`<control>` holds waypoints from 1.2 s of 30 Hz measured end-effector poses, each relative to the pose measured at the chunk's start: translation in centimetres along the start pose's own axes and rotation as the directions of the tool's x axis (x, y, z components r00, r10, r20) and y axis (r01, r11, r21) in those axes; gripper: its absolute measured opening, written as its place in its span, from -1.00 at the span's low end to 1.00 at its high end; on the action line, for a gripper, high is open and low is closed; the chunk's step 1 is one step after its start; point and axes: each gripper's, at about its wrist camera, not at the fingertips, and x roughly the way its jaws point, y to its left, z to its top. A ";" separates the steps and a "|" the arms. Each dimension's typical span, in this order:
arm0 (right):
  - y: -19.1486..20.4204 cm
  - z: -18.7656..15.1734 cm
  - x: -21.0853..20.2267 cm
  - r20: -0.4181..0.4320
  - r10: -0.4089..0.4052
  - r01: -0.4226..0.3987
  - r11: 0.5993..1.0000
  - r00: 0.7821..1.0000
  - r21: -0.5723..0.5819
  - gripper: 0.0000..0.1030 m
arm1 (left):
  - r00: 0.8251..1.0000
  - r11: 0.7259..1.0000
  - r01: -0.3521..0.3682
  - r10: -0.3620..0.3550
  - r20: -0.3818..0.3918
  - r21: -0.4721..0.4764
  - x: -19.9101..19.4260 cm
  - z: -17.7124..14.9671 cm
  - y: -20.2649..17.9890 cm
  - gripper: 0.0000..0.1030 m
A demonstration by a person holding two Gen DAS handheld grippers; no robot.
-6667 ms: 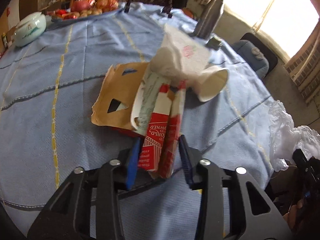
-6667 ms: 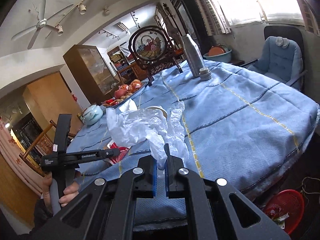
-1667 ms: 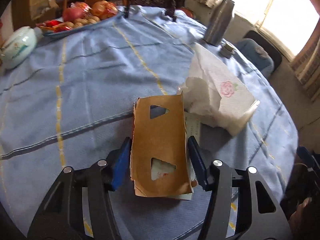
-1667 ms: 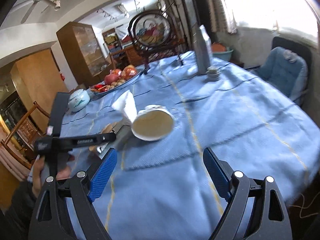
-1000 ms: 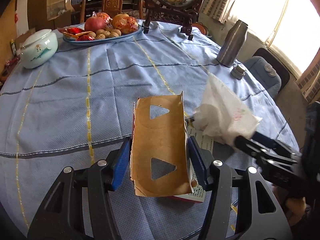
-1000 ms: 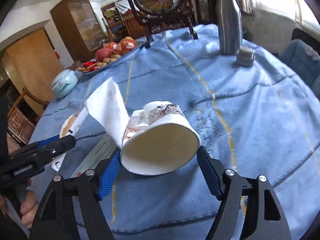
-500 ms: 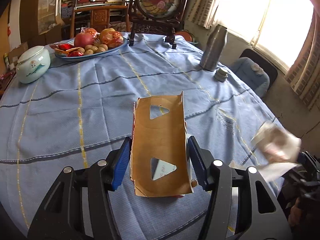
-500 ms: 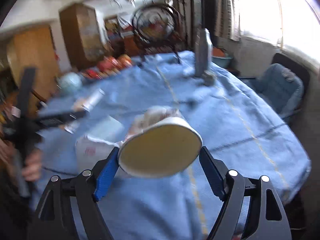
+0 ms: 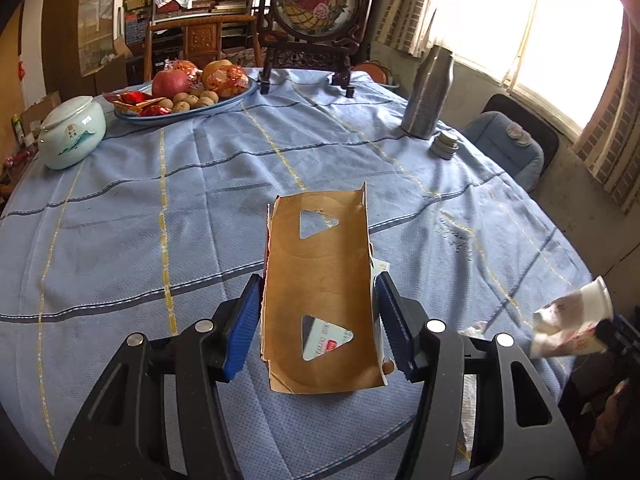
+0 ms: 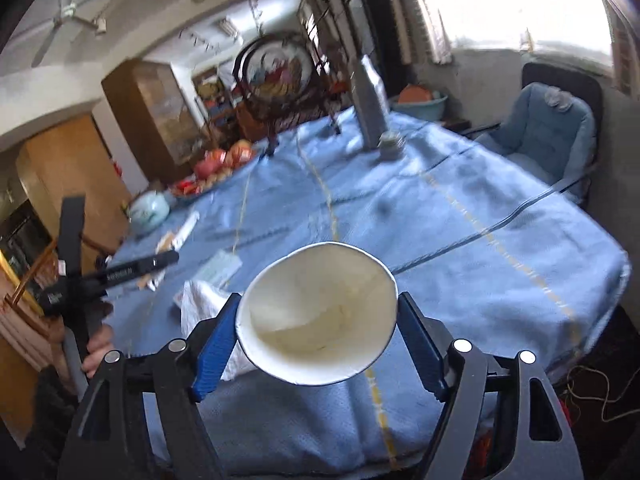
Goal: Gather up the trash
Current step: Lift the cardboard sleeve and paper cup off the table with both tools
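While the left gripper [image 9: 318, 320] clamps a flattened brown cardboard carton [image 9: 320, 292] by its two long edges, its blue pads pressing both sides, the carton lies pointing away over the blue cloth of the bench [image 9: 160, 220]. Through a triangular cut-out in the card a printed slip shows underneath.

The right gripper [image 10: 318, 330] has a white paper cup [image 10: 320, 312] between its blue pads, the cup's open mouth facing the camera; its jaws are closing, and the pads touch the cup's sides. A crumpled white napkin [image 10: 200, 308] hangs beside the cup on the left. This view is blurred. In the left wrist view the same cup [image 9: 576, 316] appears at the bench's right edge, lifted clear of the cloth.

Further back on the bench stand a pale green lidded jar [image 9: 72, 132], a plate of fruit [image 9: 188, 96], a steel flask [image 9: 428, 92] and a framed embroidery stand [image 9: 316, 4]. A blue padded chair [image 10: 548, 136] sits beside the bench under the window.
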 end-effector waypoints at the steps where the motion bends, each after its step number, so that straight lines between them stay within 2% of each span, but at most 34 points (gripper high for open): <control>1: -0.3 0.1 -0.8 0.021 -0.006 0.006 1.000 1.000 0.005 0.47 | 1.000 1.000 0.013 -0.013 0.001 0.006 -0.1 0.0 -0.2 0.10; 11: -3.8 -0.3 -5.8 0.103 -0.039 0.033 0.998 0.994 0.058 0.47 | 0.999 0.997 0.041 -0.041 -0.005 0.072 -1.5 -0.8 -3.9 0.10; 19: -6.4 -1.7 -8.5 0.135 -0.029 0.015 0.995 0.990 0.102 0.47 | 0.997 0.989 0.065 -0.071 0.040 0.134 -3.8 -1.9 -8.5 0.10; 24: -7.0 -2.2 -9.8 0.155 -0.029 0.013 0.994 0.987 0.106 0.47 | 0.994 0.985 0.078 -0.088 0.059 0.152 -4.6 -2.9 -10.6 0.10; 36: -6.7 -2.9 -13.1 0.218 -0.011 -0.011 0.995 0.976 0.099 0.47 | 0.982 0.978 0.062 -0.096 0.165 0.199 -8.5 -5.2 -14.0 0.10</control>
